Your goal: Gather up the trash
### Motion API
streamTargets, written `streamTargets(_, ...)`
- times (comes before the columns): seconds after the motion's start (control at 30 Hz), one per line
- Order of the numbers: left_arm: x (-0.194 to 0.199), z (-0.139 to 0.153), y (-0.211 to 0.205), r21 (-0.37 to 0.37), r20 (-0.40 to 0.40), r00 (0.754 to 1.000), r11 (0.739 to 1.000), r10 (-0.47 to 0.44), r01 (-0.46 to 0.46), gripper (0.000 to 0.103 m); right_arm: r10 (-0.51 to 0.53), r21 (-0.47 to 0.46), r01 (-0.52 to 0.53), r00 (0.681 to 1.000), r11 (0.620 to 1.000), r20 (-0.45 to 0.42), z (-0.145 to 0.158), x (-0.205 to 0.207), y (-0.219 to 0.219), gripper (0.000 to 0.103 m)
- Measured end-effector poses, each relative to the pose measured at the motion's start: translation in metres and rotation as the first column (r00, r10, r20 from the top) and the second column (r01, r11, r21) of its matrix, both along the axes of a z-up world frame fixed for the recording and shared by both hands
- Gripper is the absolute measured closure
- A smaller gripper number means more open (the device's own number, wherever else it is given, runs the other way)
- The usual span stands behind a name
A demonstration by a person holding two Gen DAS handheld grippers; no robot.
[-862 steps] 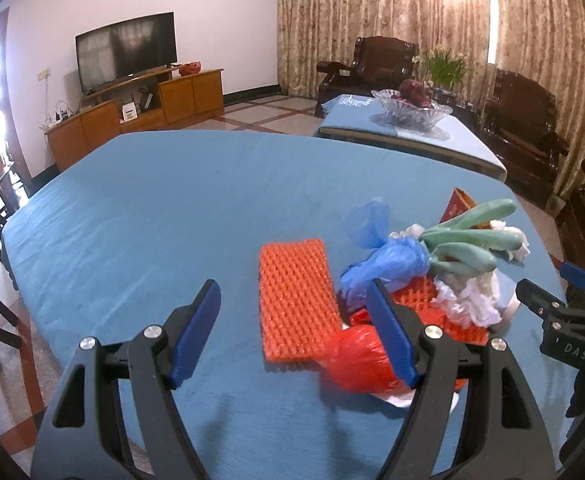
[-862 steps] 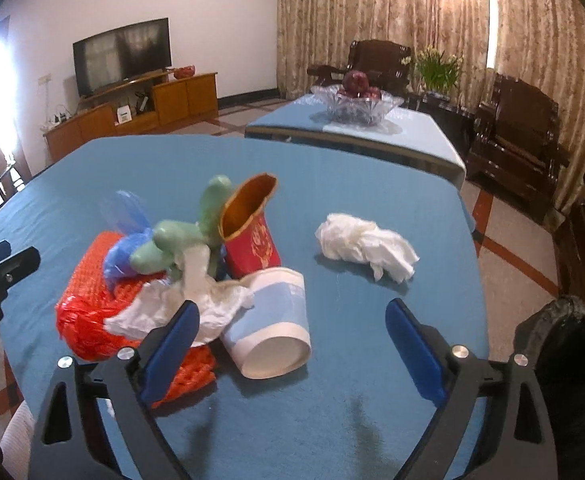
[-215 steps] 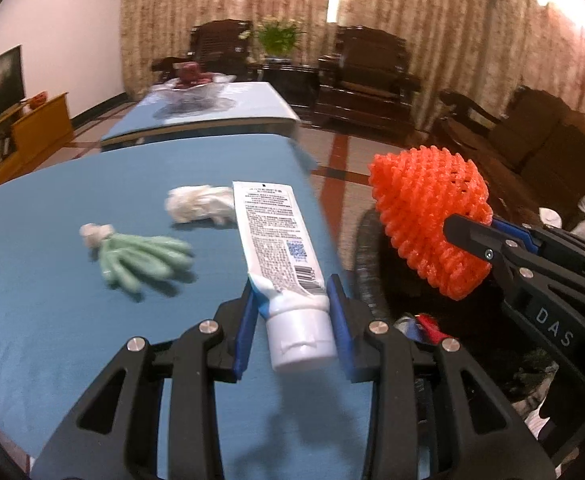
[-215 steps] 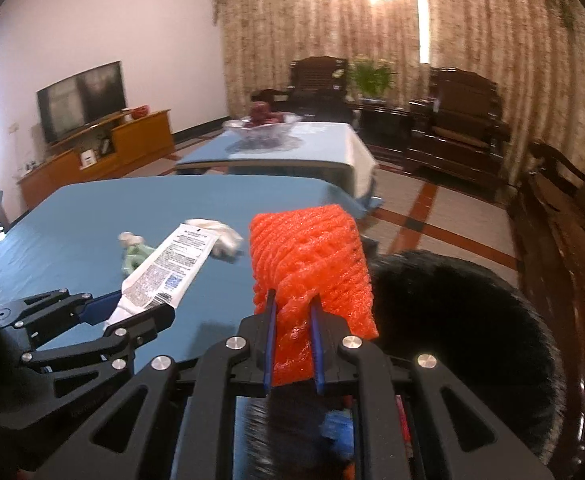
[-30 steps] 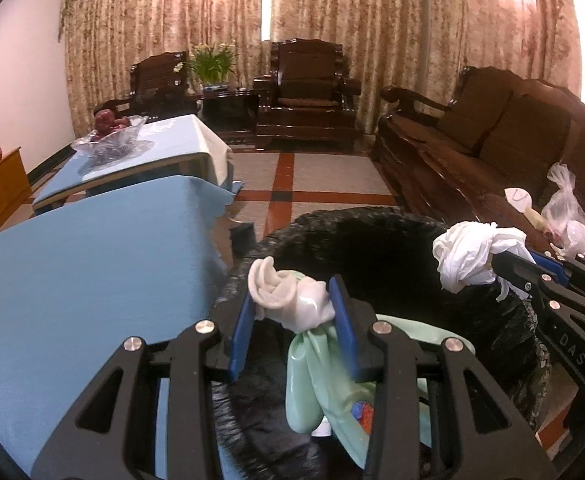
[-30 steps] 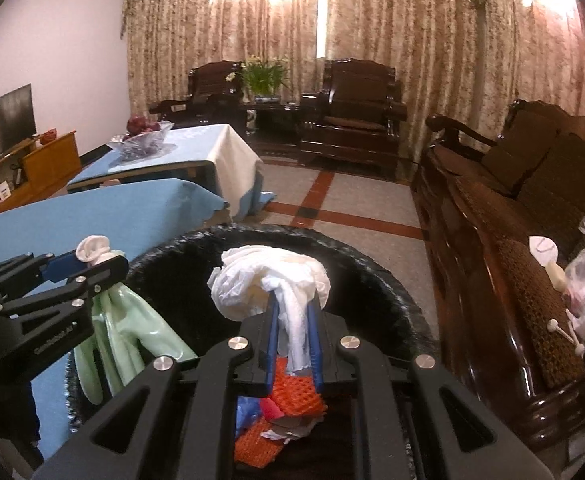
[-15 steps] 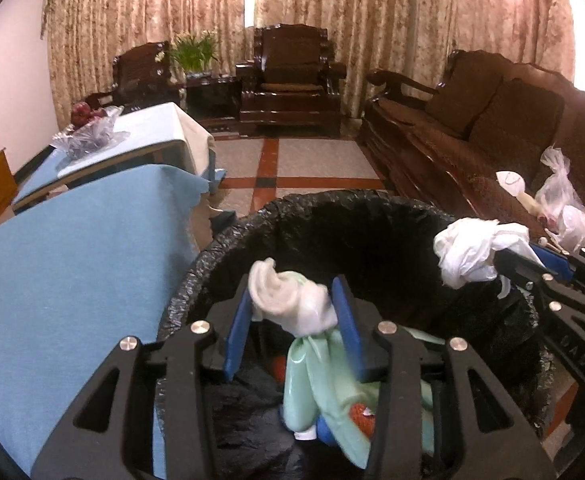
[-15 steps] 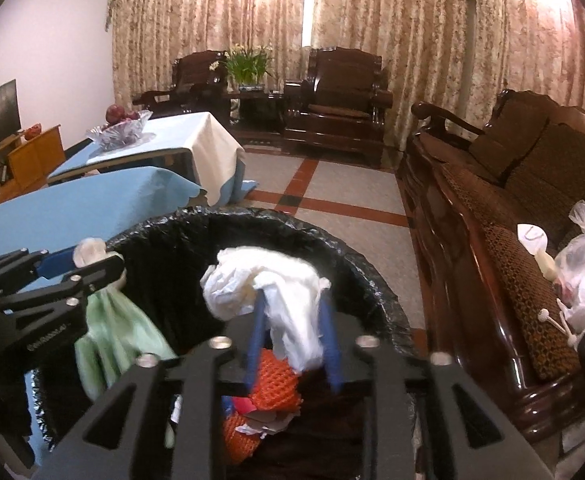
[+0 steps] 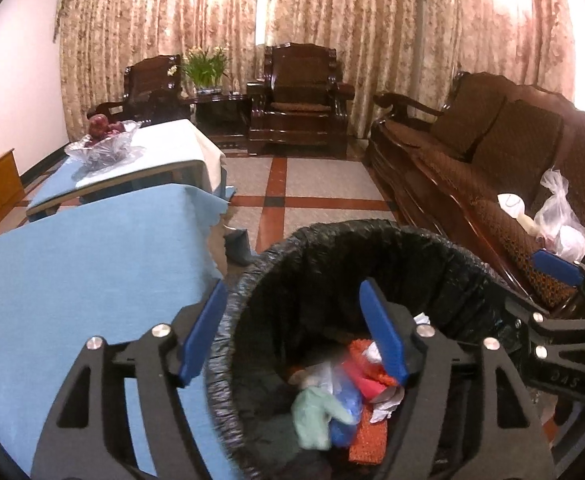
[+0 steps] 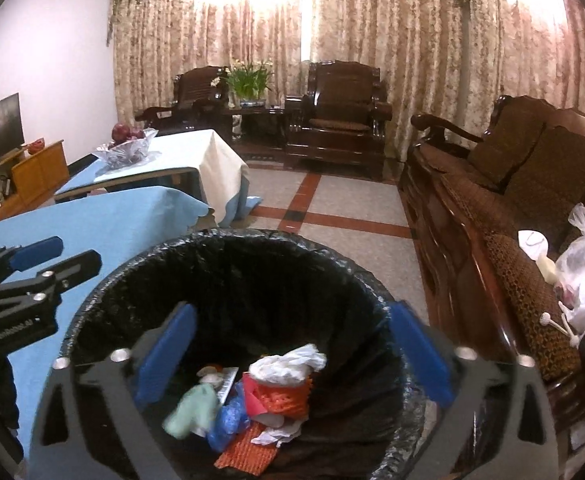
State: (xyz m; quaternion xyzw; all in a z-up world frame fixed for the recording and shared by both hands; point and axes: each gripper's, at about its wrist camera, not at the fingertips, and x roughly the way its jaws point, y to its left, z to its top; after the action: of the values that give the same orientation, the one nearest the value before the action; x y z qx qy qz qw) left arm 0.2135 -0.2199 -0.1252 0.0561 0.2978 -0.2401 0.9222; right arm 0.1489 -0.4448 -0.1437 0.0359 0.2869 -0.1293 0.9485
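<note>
Now green glove (image 10: 191, 407) in bin (image 10: 228, 248), below opened right tool (image 10: 292, 348).

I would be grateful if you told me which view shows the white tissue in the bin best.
The right wrist view: the white tissue lies in plain sight on top of the trash in the bin, between the open fingers. In the left wrist view, only a scrap of it shows beside the left gripper's right finger.

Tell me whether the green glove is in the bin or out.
In. The green glove lies inside the black-lined bin beside the white tissue; both tongs have just opened, with nothing between them.
</note>
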Motion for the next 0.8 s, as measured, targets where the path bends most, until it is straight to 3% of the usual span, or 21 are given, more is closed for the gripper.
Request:
streamTargets(0.27, -0.014, 0.013, 0.040, -0.003, 0.010, 0.999, 0.999, 0.045, -0.045, 0.013, 0.056, 0.007, -0.056, 0.998, 0.998, -0.001, 0.007, -0.002, 0.030, 0.006)
streamTargets(0.8, -0.060, 0.055, 0.107, -0.003, 0.062, 0.987, 0.989, 0.146, -0.146, 0.008, 0.169, 0.024, -0.170, 0.985, 0.985, 0.034, 0.063, -0.030, 0.085, 0.006)
